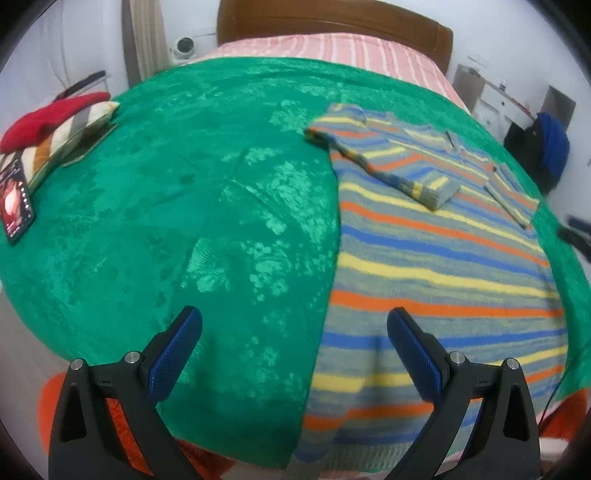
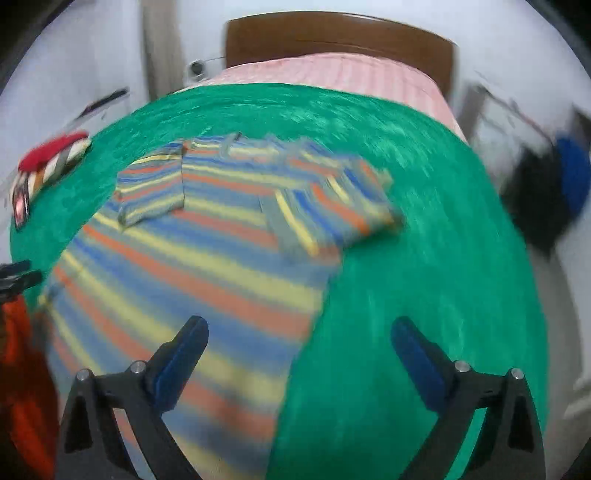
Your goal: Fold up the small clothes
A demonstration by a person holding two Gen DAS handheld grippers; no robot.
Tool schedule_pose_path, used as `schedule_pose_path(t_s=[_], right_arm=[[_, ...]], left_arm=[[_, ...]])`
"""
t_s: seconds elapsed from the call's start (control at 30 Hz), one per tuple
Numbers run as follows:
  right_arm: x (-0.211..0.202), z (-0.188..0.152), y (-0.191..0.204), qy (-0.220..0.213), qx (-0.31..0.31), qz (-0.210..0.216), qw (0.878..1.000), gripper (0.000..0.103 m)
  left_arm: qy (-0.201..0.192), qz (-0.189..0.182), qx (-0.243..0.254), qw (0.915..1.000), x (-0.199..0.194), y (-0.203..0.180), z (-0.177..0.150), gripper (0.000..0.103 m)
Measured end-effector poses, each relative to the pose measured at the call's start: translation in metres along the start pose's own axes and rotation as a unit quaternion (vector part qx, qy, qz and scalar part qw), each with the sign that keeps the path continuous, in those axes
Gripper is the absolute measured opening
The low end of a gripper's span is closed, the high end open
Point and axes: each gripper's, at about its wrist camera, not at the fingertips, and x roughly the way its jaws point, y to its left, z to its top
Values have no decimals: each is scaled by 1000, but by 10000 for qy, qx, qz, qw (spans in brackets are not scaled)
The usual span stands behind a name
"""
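Both tools, left point(image 1: 294, 350) and right point(image 2: 300, 360), hang spread and empty; our striped shirt point(image 1: 436, 266) lies lengthwise between them, hem nearest, sleeves folded in.

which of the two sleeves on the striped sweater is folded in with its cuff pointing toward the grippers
The left sleeve, nearest the red cushion. The right sleeve lies across the body, stripes running lengthwise.

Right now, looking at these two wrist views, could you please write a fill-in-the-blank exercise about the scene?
1. The striped shirt lies on a ____ blanket.
2. Both sleeves of the shirt are folded ____.
3. The left gripper and the right gripper are both ____, holding nothing.
4. The headboard behind the bed is ____ in colour.

Missing words: green; inward; open; brown
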Motion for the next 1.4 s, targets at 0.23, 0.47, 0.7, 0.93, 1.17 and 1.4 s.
schedule_pose_path(t_s=[0.23,0.47,0.7,0.93,1.17,1.4], right_arm=[[136,62,-14,1183,-116,290,9925,57],[46,42,-173,401,1828,-773,9793,4],[11,-27,-255,574,2921,-1219,9469,2],[8,-61,-266,225,3767,-332,9255,3],[7,-86,-278,197,4578,373,8880,39],[12,-90,-274,570,4359,-374,8974,2]], left_arm=[[29,187,-462,9988,3,27,2,100],[166,7,-907,9957,14,47,-1,100],[340,-62,-896,9954,23,35,-5,100],[294,125,-829,9960,21,35,-9,100],[332,103,-775,9964,25,33,-9,100],[378,201,-808,9958,27,37,-11,100]])
